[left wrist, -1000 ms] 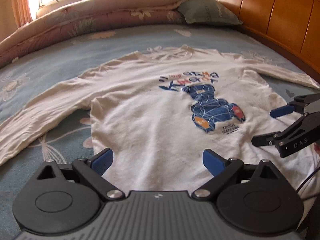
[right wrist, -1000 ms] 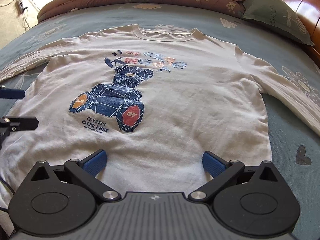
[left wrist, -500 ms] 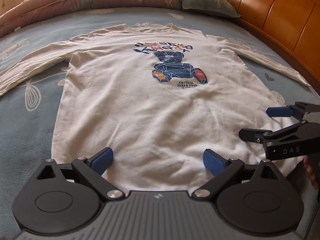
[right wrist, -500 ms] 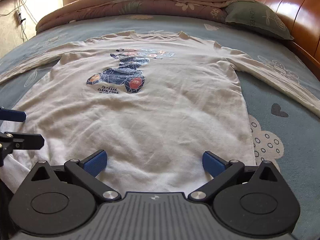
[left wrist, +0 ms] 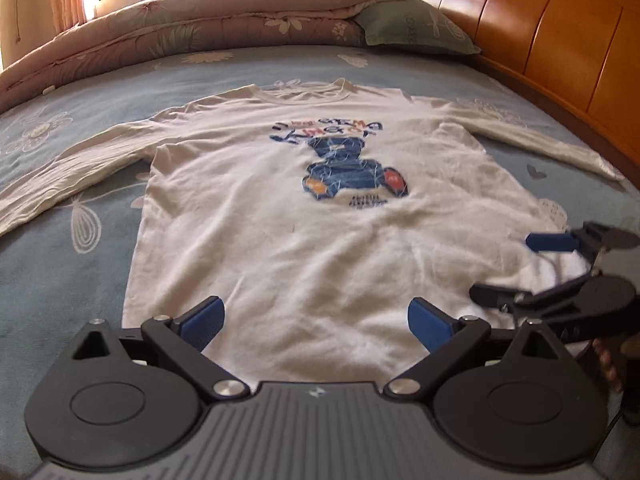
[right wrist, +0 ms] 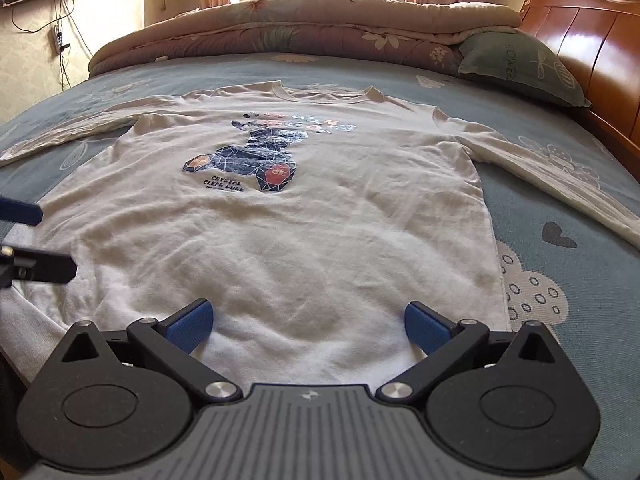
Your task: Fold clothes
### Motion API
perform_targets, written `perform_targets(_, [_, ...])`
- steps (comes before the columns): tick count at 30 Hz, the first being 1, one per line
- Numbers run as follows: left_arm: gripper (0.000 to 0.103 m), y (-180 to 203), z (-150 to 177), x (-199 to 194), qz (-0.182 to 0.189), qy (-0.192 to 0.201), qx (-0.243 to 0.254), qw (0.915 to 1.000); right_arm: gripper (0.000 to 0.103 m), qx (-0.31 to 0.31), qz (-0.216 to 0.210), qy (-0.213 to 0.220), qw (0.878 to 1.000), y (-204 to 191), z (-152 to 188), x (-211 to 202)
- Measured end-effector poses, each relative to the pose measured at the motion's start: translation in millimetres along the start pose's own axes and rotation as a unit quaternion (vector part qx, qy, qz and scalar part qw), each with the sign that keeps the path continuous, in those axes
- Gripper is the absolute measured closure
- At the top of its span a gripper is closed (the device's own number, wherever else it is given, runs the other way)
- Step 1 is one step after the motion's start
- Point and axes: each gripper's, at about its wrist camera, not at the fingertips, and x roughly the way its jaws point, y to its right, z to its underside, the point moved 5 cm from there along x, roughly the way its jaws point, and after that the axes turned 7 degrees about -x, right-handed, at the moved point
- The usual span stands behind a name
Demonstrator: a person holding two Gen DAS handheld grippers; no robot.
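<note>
A cream long-sleeved cotton shirt with a blue geometric bear print (left wrist: 320, 220) lies face up and spread flat on a blue bedsheet with white flower and cloud motifs (left wrist: 60, 264). Collar points to the far side of the bed, both sleeves stretched outward, hem nearest the cameras. That layout looks like prep for a fold: body flat, sleeves free to be brought in.

Left gripper (left wrist: 316, 316) hovers low over the hem, toward the shirt's left half; jaws wide apart, blue pads either side of bare fabric, nothing gripped. Right gripper (right wrist: 306, 318) sits the same way over the hem nearer the shirt's right edge; jaws spread, empty. In the left wrist view the right gripper (left wrist: 516, 268) shows at the frame's right edge, fingers apart above a slightly rumpled hem corner. Part of a hand shows behind it, blurred.

Judgement: no fold made yet. The two grippers are side by side at the hem, probably to pinch the bottom edge, or to line up before going for a side.

Background: rolled floral pink-brown quilt (right wrist: 320, 28) along the far side, green pillow (right wrist: 520, 68) against a glossy orange wooden headboard (left wrist: 540, 20). Right sleeve runs close to the headboard side, so reaching it means crossing the shirt. Light wrinkles across the lower body may need smoothing.
</note>
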Motion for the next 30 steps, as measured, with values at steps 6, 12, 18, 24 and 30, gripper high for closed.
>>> perform_targets(6, [0.005, 2, -1, 21, 0.048, -0.017, -0.068, 0.9964, 0.0, 0.0, 0.001, 0.005, 1.0, 0, 2, -1])
perform_targets(12, [0.005, -14, 14, 10, 0.032, -0.013, -0.085, 0.9958, 0.0, 0.003, 0.005, 0.006, 1.0, 0, 2, -1])
perform_targets(18, [0.005, -23, -5, 2, 0.032, -0.01, -0.095, 0.9949, 0.0, 0.005, 0.009, 0.005, 1.0, -1, 2, 0])
perform_targets(24, [0.005, -17, -41, 27, 0.072, -0.006, -0.062, 0.9955, 0.0, 0.0, 0.008, 0.021, 1.0, -1, 5, -3])
perform_targets(30, [0.005, -19, -49, 62, 0.116, -0.028, -0.034, 0.9923, 0.0, 0.048, -0.02, 0.024, 0.998, 11, 3, -18])
